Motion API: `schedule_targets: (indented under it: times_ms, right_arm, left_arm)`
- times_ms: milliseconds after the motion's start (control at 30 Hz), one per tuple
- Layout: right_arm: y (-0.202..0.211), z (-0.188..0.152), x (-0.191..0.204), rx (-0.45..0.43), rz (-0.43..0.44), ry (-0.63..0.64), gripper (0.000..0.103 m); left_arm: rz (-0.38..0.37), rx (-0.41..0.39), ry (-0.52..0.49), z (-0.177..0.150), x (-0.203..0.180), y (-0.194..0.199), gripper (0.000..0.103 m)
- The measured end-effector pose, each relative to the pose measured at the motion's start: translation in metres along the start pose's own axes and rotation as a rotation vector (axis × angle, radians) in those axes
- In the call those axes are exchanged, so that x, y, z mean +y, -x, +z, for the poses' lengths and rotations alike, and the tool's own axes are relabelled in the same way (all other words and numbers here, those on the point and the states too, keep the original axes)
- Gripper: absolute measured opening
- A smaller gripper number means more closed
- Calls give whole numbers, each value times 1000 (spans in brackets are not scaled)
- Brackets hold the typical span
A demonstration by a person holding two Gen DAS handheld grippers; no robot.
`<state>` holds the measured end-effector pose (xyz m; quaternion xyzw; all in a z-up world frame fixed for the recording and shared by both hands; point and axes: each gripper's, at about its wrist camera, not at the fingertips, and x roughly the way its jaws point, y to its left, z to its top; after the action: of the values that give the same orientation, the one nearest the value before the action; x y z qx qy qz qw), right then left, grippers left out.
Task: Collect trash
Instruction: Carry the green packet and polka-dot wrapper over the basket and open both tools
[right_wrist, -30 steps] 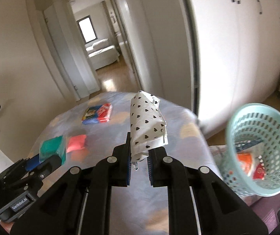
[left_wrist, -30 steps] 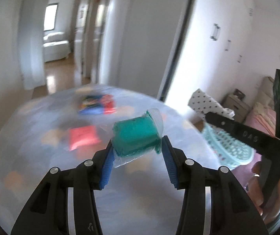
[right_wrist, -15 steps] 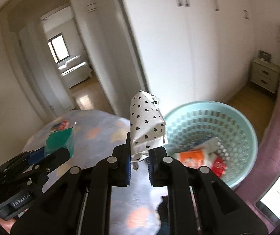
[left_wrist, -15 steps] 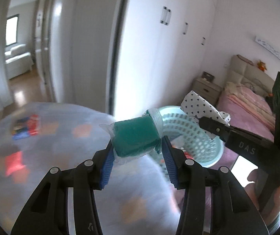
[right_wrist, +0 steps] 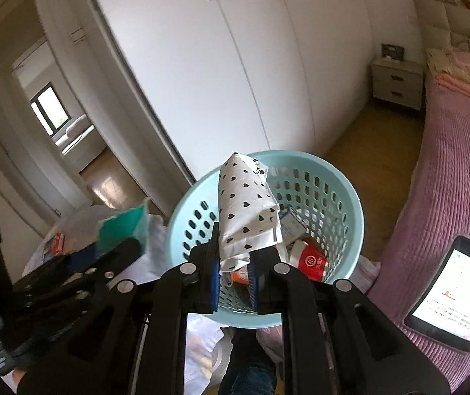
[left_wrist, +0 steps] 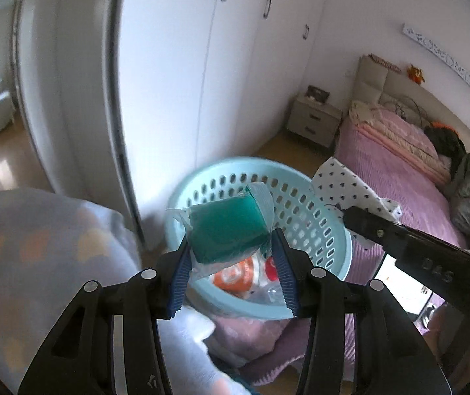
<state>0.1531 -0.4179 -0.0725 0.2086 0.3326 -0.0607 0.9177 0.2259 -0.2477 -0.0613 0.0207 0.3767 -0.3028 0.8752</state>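
While we stood btwn the table w/ its pale spotted cloth [left_wrist: 54, 256] and the pink bed [left_wrist: 409, 177], white wardrobe doors [right_wrist: 235, 65] filled the back wall and a bedside cabinet [right_wrist: 396, 80] sat in the corner. Our left gripper [left_wrist: 231, 260] clamped the green packet [left_wrist: 226, 227]; our right gripper [right_wrist: 233, 260] pinched the heart-print packet [right_wrist: 248, 210]. Both hung over the aqua basket [right_wrist: 336, 177], which held other trash. A sec earlier both were over the table, basket off to the side.
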Motion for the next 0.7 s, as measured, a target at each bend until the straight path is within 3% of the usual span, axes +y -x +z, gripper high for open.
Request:
schedule_targets:
  times_ms: [67, 267, 333, 433, 533, 700]
  right_arm:
    - [-4, 0, -6, 9, 8, -18, 12]
    - [-23, 4, -12, 43, -8, -24, 12]
    - [-28, 5, -10, 52, -19, -19, 13]
    - [-34, 7, -4, 64, -26, -23, 22]
    - [-43, 10, -6, 75, -36, -35, 41]
    - [-49, 7, -4, 85, -30, -39, 41]
  left_arm:
    - [-33, 44, 31, 2, 6, -17, 46]
    - [-40, 98, 57, 3, 13, -52, 48]
    - [-47, 95, 67, 3, 14, -56, 59]
    - [-40, 91, 68, 3, 12, -58, 61]
    - [-46, 87, 82, 3, 15, -57, 67]
    - [-26, 73, 86, -1, 24, -45, 68]
